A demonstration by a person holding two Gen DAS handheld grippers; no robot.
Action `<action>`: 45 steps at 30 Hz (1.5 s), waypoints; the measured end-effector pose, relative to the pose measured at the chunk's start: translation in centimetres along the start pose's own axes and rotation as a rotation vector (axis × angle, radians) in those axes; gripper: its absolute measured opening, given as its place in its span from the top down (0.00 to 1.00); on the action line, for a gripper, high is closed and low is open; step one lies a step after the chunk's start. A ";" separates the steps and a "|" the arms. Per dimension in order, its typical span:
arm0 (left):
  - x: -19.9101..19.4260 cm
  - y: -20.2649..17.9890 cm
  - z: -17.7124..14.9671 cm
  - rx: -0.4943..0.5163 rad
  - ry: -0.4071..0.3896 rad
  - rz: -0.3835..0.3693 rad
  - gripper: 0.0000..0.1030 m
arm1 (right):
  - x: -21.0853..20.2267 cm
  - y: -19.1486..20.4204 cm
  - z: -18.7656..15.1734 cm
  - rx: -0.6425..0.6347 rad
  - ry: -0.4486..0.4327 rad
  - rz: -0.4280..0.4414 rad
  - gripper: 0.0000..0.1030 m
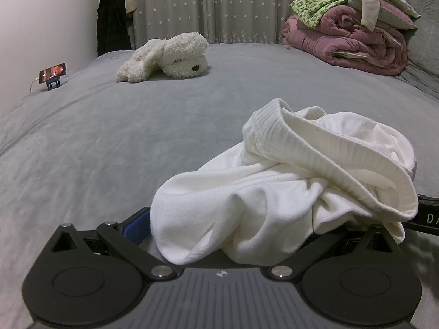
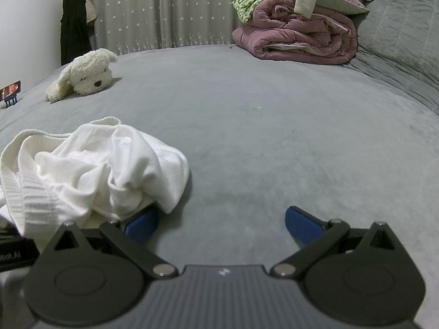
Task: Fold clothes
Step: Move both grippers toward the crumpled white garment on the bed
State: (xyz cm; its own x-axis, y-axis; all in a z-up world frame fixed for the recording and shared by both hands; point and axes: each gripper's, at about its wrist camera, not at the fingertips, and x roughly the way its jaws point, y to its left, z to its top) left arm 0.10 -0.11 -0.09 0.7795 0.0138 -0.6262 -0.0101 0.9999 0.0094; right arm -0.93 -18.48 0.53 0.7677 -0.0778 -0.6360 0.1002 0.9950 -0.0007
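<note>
The crumpled white cotton garment with a ribbed hem (image 1: 288, 181) is lying on the grey bed (image 1: 109, 142), draping over the left tool (image 1: 219, 219), whose jaws are standing wide without pinching it. The right tool (image 2: 222, 222) is gaping open too, the garment lying to its left, over its left finger.

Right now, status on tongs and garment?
Both tongs open, left tongs, right tongs. White garment crumpled on grey bed, unfolded, ungripped. Nothing in the way.
</note>
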 end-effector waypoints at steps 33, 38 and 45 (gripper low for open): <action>-3.3 0.8 0.4 0.152 0.011 -0.058 0.00 | -1.0 0.6 0.7 -0.034 0.057 0.073 0.04; -4.0 0.8 0.7 0.139 -0.013 -0.050 0.00 | -1.5 0.9 0.7 -0.052 0.052 0.088 0.14; -3.8 0.8 0.9 0.146 0.015 -0.059 0.00 | -2.0 0.7 0.9 -0.063 0.045 0.126 0.41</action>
State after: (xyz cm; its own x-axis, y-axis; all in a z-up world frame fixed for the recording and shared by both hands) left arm -2.31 0.63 3.01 0.7666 -0.0435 -0.6406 0.1269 0.9883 0.0847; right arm -1.86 -17.63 2.50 0.7425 0.0490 -0.6681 -0.0357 0.9988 0.0337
